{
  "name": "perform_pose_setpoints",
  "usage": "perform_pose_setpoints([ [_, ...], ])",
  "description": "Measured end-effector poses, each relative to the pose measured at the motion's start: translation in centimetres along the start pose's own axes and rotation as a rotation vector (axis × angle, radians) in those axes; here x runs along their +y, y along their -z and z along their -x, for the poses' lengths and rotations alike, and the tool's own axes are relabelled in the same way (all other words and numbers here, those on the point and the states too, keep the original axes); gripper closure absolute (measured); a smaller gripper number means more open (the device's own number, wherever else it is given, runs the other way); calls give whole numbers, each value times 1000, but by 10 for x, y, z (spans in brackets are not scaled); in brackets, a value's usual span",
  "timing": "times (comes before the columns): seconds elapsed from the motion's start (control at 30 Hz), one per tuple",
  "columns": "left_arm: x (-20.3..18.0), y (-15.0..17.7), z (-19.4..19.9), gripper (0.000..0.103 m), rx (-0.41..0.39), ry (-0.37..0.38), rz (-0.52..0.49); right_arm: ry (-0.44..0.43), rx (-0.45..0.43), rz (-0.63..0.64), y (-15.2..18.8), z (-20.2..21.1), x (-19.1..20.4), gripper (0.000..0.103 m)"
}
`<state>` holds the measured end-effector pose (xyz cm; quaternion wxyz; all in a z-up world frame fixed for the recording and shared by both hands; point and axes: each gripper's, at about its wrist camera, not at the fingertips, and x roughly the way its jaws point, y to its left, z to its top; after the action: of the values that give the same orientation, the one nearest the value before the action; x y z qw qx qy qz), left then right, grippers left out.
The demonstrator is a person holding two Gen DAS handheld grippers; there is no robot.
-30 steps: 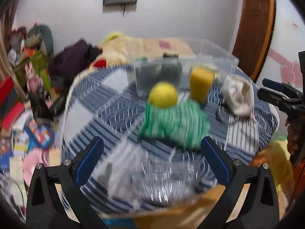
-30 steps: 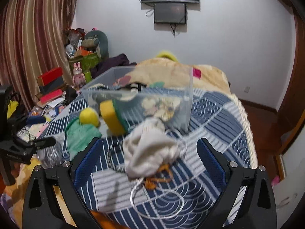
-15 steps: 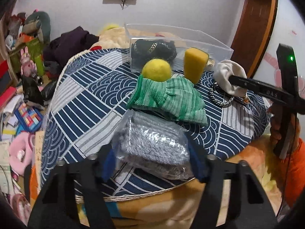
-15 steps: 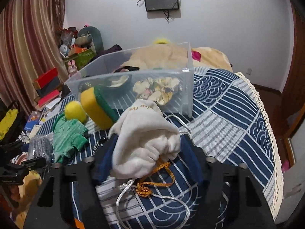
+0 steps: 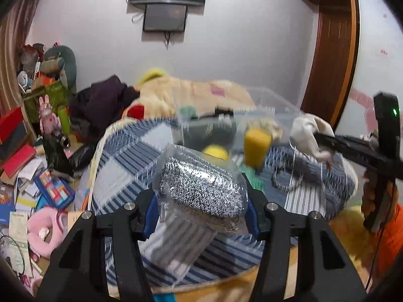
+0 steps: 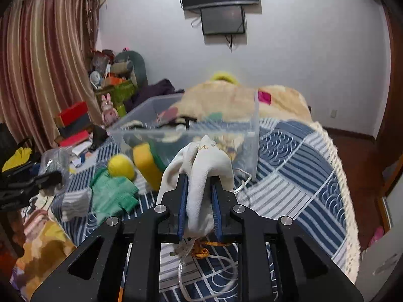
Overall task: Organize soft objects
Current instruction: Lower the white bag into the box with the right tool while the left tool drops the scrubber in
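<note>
My left gripper (image 5: 200, 201) is shut on a clear bag of silver mesh scrubbers (image 5: 201, 188) and holds it above the blue patterned table (image 5: 121, 176). My right gripper (image 6: 199, 198) is shut on a white drawstring pouch (image 6: 201, 166), lifted off the cloth; the pouch also shows in the left wrist view (image 5: 307, 130). A clear plastic bin (image 6: 191, 138) with soft items stands behind. A yellow ball (image 6: 121, 167), a yellow sponge (image 6: 146, 161) and a green knit cloth (image 6: 113, 196) lie in front of the bin.
A coiled cord (image 5: 287, 178) lies on the table near the right gripper. A bed with a beige blanket (image 6: 226, 98) is behind the table. Boxes, papers and toys (image 5: 37, 176) cover the floor to the left. A wooden door (image 5: 330, 58) is at the right.
Both grippers closed from open: the left on the scrubber bag, the right on the white pouch. Both items have been lifted off the table.
</note>
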<state>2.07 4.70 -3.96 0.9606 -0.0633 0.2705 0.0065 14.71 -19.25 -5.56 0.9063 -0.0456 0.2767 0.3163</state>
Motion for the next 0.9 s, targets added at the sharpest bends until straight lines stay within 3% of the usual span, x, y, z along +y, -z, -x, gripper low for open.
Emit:
perform_pose_setpoints([
  [0.27, -7, -47, 2, 47, -124, 16, -11, 4, -119, 19, -35, 23, 1, 87],
  [0.5, -19, -85, -16, 47, -163, 18, -49, 14, -175, 37, -66, 20, -2, 87],
  [0.9, -14, -109, -107, 47, -17, 13, -27, -6, -125, 34, -81, -23, -8, 87],
])
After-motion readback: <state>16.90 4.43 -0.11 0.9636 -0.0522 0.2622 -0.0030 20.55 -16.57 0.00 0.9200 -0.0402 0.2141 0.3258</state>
